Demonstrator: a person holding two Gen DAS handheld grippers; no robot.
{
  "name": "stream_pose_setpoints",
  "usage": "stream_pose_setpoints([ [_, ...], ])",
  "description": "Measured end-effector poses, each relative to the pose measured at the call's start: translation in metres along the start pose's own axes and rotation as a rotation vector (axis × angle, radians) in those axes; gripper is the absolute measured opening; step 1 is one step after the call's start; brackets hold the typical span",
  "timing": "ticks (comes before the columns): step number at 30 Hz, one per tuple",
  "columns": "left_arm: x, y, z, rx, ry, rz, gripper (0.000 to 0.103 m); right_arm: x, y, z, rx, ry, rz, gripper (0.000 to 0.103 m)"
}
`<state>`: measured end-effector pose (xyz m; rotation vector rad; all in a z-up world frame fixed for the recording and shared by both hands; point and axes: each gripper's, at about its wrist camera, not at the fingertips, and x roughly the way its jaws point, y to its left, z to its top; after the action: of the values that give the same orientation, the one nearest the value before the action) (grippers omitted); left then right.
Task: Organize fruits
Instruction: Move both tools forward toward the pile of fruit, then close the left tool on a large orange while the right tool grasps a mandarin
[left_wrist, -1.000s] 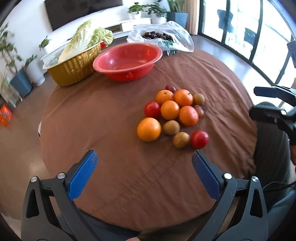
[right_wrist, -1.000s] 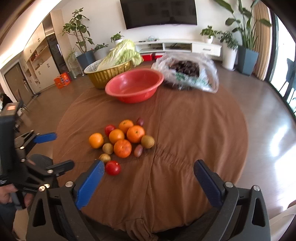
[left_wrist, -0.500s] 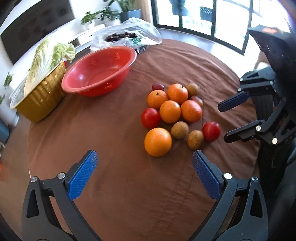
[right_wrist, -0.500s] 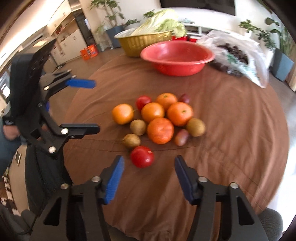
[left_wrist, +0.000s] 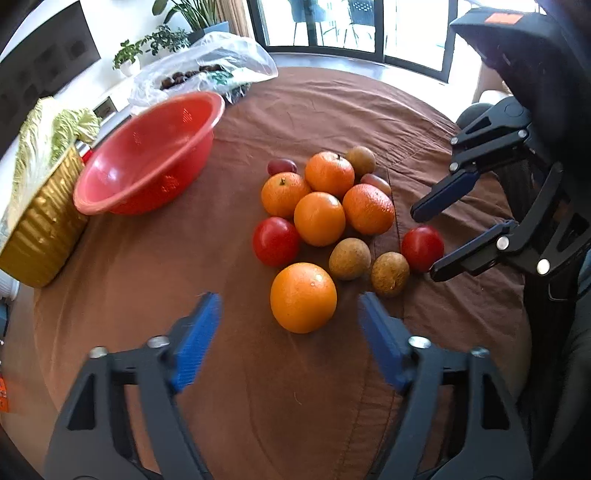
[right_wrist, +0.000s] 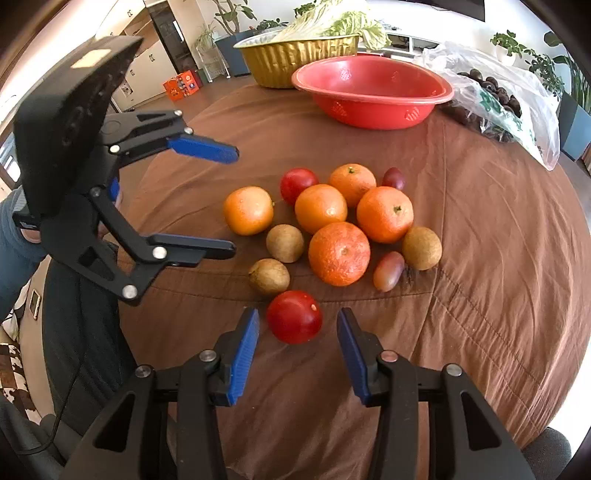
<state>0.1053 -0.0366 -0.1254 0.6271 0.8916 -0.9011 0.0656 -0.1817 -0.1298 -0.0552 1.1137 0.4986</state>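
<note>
**Fruit cluster on brown-clothed worktop; both sets of jaws closing, nothing gripped**

Containers. Red bowl (right_wrist: 373, 94), upper centre of the right wrist view: perforated wall, no contents visible. Behind it, a gold foil tray (right_wrist: 295, 59) holding leafy cabbage (right_wrist: 332, 18). Upper right, a clear plastic bag (right_wrist: 506, 99) with dark round items inside; it carries green print, not legible. An orange box (right_wrist: 183, 83) on the floor at upper left has markings, too small to read.

Fruit. All loose on the worktop (right_wrist: 498, 258), centre of frame, none in a container: five oranges, two red tomatoes, three brown round fruits, two small reddish oval ones. Most touch or sit just beside a neighbour.

Left gripper (left_wrist: 290, 325), lower centre of the left wrist view: jaws half-wide and closing. The nearest orange (left_wrist: 303, 297) lies between the blue pads, not touched by either.

Right gripper (right_wrist: 297, 339), lower centre of the right wrist view: jaws fairly narrow and closing around the nearest tomato (right_wrist: 294, 316). A gap shows on each side of it; no contact.
</note>
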Motion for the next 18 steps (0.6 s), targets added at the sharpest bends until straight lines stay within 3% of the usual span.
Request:
stream_pose_setpoints([
  [4, 0.006, 0.004, -0.001, -0.016, 0.006, -0.048, 0.037, 0.001, -0.001, 0.000, 0.001, 0.001, -0.003, 0.048],
  [5, 0.006, 0.004, -0.001, -0.017, 0.003, -0.046, 0.035, 0.001, -0.001, -0.001, 0.001, 0.002, -0.003, 0.048],
  [18, 0.000, 0.006, -0.005, -0.045, -0.030, -0.032, 0.034, -0.004, -0.025, 0.013, 0.136, -0.014, 0.046, 0.048],
])
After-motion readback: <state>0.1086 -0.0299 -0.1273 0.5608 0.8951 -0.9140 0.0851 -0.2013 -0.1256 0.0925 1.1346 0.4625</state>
